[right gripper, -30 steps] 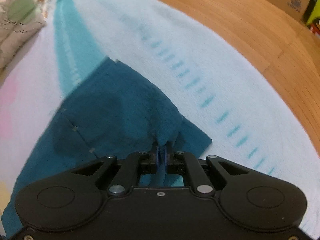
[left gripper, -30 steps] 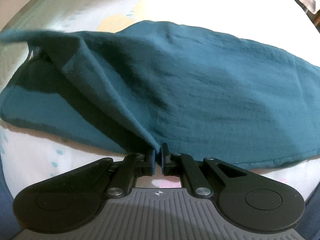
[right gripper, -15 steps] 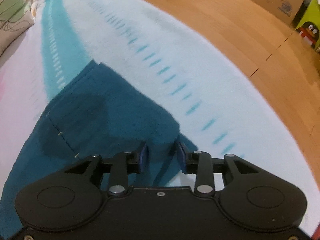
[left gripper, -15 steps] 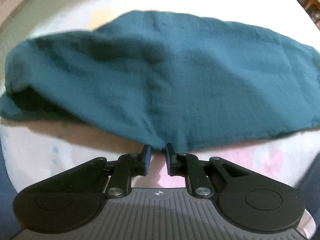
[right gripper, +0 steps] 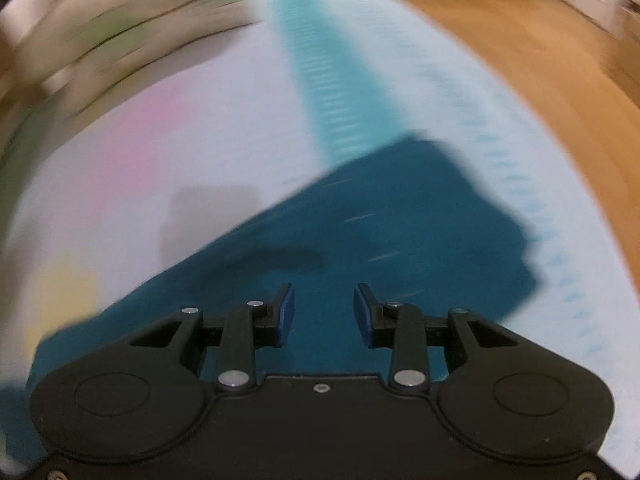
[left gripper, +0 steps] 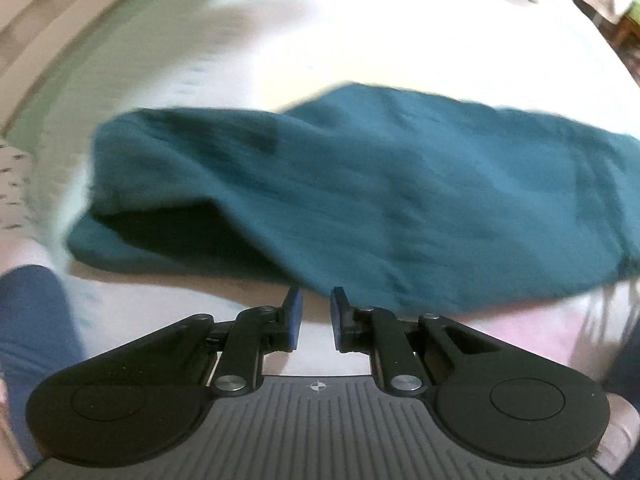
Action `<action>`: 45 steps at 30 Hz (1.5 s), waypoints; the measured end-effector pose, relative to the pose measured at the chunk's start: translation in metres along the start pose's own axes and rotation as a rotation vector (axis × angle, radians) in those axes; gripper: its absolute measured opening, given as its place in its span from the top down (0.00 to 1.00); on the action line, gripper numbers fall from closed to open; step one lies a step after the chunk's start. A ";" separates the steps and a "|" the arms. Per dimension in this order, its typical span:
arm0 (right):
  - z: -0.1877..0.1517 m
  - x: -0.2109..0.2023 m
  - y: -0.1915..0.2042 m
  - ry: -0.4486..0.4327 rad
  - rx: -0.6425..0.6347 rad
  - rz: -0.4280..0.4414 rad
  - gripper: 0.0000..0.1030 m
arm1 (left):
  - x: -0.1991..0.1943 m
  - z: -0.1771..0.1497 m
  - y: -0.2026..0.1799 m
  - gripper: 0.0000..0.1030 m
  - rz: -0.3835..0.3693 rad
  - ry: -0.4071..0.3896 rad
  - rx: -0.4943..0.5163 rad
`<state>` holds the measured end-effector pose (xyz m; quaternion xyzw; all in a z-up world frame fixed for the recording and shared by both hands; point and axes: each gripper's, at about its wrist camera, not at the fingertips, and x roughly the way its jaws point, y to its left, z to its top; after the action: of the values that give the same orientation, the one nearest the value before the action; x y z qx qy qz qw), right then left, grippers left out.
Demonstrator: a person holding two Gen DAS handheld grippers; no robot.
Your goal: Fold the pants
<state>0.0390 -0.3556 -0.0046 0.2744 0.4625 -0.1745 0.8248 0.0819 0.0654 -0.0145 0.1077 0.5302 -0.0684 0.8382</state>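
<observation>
Dark teal pants [left gripper: 380, 200] lie folded over on a pale bedspread [left gripper: 280, 52]; the upper layer sags open at the left end. My left gripper [left gripper: 316, 300] hovers at the pants' near edge, its jaws a little apart with nothing between them. In the right wrist view, which is blurred, the same pants [right gripper: 400, 220] stretch from the lower left to a squared end at the right. My right gripper [right gripper: 323, 298] stands open above the cloth, holding nothing.
The bedspread [right gripper: 200, 140] has a turquoise stripe [right gripper: 336, 80] and pink and yellow patches. Wooden floor [right gripper: 540, 40] lies beyond the bed's right edge. A patterned pillow [right gripper: 100, 32] sits at the far left. Someone's blue-clad leg [left gripper: 36, 328] is at the lower left.
Both grippers let go of the teal cloth and opened. The raised layer dropped onto the pants. Both hands lifted and drew back; the right one swung sideways and rolled.
</observation>
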 end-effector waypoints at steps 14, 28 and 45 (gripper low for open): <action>-0.114 0.009 0.264 0.102 -0.534 0.474 0.56 | 0.037 0.025 0.166 0.86 0.164 0.094 -0.251; -0.201 0.020 0.382 0.014 -0.923 0.573 0.53 | 0.068 0.039 0.218 0.83 0.117 0.133 -0.279; -0.278 0.046 0.438 -0.320 -1.476 0.426 0.53 | 0.061 0.017 0.242 0.83 0.138 0.059 -0.355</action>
<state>0.1145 0.1590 -0.0336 -0.2904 0.2715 0.3027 0.8662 0.1784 0.2955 -0.0361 -0.0037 0.5497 0.0869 0.8308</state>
